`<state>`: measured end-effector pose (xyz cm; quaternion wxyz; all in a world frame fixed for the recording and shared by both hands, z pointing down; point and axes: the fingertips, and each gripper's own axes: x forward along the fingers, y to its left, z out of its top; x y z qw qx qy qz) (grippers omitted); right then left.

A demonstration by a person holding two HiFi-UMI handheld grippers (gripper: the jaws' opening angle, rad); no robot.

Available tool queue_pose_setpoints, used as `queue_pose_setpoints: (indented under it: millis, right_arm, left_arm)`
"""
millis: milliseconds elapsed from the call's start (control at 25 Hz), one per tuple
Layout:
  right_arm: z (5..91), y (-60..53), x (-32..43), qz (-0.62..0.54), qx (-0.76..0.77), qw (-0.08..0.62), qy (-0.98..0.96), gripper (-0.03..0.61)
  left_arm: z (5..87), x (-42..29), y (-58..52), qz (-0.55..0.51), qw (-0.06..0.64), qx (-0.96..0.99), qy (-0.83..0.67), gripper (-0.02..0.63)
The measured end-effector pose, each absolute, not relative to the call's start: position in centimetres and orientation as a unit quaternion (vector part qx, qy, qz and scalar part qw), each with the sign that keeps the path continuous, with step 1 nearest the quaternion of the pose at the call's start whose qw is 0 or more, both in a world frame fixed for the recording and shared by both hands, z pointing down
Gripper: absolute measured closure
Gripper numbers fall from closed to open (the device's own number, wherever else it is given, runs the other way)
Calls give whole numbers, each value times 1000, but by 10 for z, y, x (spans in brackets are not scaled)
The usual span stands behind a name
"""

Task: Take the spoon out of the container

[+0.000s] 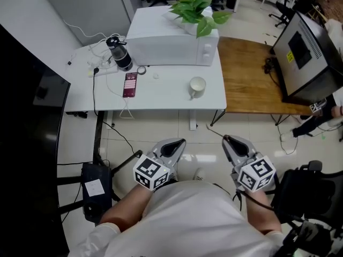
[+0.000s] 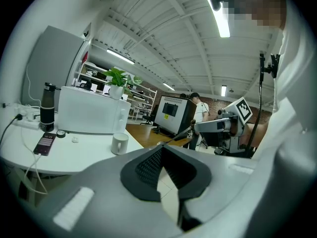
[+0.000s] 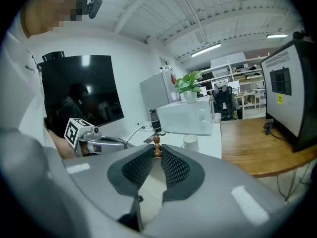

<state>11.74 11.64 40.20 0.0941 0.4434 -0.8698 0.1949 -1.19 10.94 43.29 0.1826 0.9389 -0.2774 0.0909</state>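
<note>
A white mug (image 1: 197, 87) stands on the white table (image 1: 166, 95), also seen as the mug (image 2: 119, 143) and mug (image 3: 189, 142). Both grippers hang close to my body, well short of the table. My right gripper (image 1: 226, 138) is shut on a thin spoon (image 1: 214, 130). The spoon's brown beaded end (image 3: 157, 148) sticks out between the tips of the right gripper (image 3: 157, 155), and from the side the spoon (image 2: 178, 135) shows as a dark rod. My left gripper (image 1: 179, 141) holds nothing, and its jaws meet at the tip of the left gripper (image 2: 161, 148).
On the table are a white microwave (image 1: 171, 39) with a potted plant (image 1: 195, 7) on top, a dark bottle (image 1: 120, 52), a phone (image 1: 130, 84) and cables. A wooden table (image 1: 252, 79) and a black cabinet (image 1: 308, 52) stand to the right. A dark screen (image 1: 27, 116) lies left.
</note>
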Motion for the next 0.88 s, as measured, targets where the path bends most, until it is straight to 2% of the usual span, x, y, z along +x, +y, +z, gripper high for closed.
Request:
queue_pose_setpoints:
  millis: [880]
  right_arm:
    - [402,130,111,191,440,94,-872,525]
  left_arm:
    - [430,-17,108,91,178,939,-280,609]
